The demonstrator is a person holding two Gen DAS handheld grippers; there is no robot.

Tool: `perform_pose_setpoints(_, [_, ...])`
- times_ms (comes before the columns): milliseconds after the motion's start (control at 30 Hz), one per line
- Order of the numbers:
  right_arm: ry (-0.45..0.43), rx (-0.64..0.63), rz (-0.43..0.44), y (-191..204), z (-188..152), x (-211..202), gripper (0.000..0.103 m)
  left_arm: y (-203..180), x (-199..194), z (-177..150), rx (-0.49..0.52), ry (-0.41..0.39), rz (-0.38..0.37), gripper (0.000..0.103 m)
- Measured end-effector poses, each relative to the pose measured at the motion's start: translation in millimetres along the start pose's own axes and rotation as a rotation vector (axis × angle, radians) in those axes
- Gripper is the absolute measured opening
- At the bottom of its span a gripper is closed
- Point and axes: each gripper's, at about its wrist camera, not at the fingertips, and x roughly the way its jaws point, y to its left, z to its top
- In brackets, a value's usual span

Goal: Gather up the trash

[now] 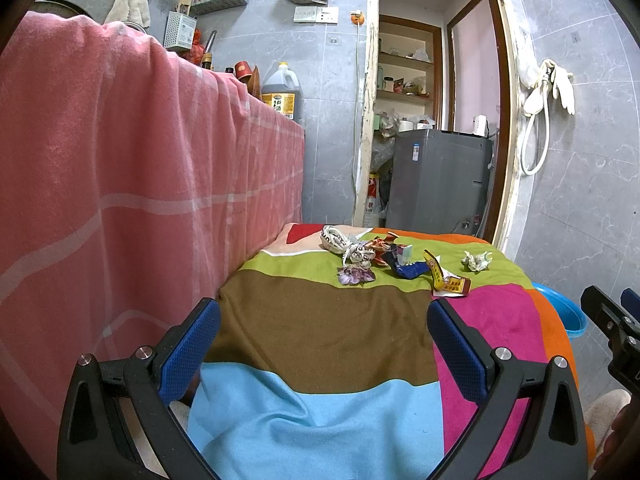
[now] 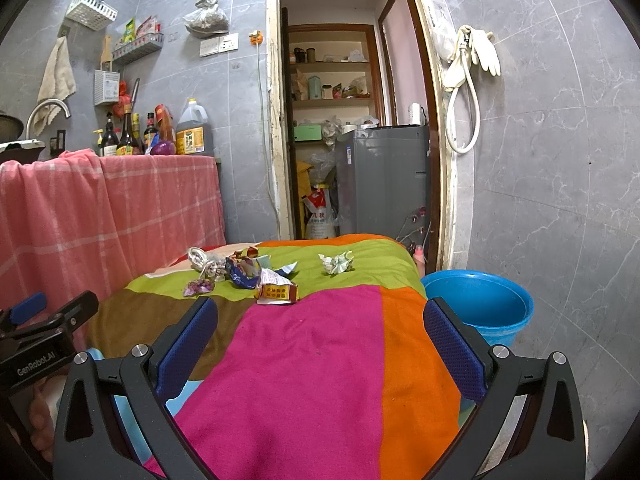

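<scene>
Several pieces of crumpled trash lie on the far part of a table under a colour-block cloth [image 1: 320, 320]: a white printed wad [image 1: 336, 240], a purple wrapper [image 1: 355, 274], a dark blue wrapper [image 1: 408, 267], a yellow-red wrapper [image 1: 450, 282] and a pale paper ball [image 1: 476, 261]. The right wrist view shows the paper ball [image 2: 338, 263], the yellow-red wrapper [image 2: 278, 293] and the blue wrapper [image 2: 242, 272]. A blue bucket [image 2: 480, 304] stands on the floor to the right of the table. My left gripper [image 1: 324, 344] and right gripper [image 2: 320, 340] are open and empty, well short of the trash.
A pink checked cloth [image 1: 120, 180] hangs over the counter on the left, close to the table. Bottles [image 2: 128, 136] stand on the counter. A doorway behind the table leads to a grey washing machine [image 2: 384, 176] and shelves. A grey tiled wall is on the right.
</scene>
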Motion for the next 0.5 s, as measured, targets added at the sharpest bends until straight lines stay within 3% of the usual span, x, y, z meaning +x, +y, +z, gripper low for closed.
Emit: perform_pose_setpoints(500, [-0.001,0.001,0.000,-0.7,-0.4,-0.9,0.103,-0.1,-0.3,-0.2,0.000,-0.001,0.000,0.101])
